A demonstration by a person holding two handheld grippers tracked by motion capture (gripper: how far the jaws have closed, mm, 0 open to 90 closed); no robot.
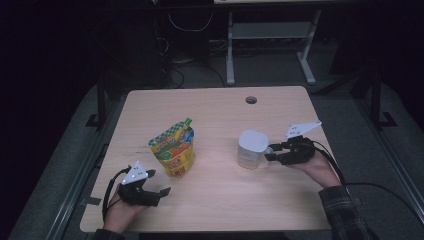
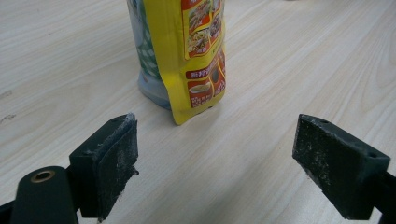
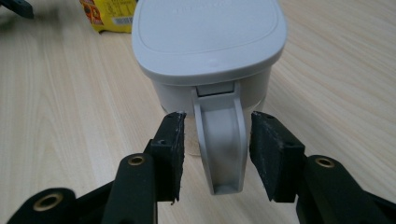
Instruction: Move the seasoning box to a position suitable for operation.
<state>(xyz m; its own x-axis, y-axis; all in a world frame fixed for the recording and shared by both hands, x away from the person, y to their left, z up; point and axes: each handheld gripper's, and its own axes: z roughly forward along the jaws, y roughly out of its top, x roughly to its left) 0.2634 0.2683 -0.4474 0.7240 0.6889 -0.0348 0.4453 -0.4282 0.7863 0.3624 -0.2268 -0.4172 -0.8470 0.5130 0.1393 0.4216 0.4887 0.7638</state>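
Item: lidded white jug [image 1: 251,148], upright on the table [image 1: 215,210], right of centre. Its handle [image 3: 220,144] is turned toward the right gripper [image 1: 274,151] and is seen between the two black jaws, which are set narrow around it; a thin gap shows on each side, so the handle is bracketed but not yet judged clamped.

Item: yellow printed pouch [image 1: 173,149], standing upright left of centre, well apart from the jug. The left gripper [image 1: 157,182] is held low just in front of it, jaws spread wide and nothing between them; the pouch [image 2: 184,51] is seen ahead of the pads, not touched.

Risks, as judged: the handle is smooth and tapered, so a grip taken too near its lower tip could slip off; an off-centre closure could twist the jug or tip it. The pouch is soft and narrow-based, and a nudge from one jaw before closure could topple it.

Surroundings: a round cable hole [image 1: 251,100] at the far edge of the table; another table's legs [image 1: 230,50] and cables on the floor beyond. Nothing is seen standing between either gripper and its item
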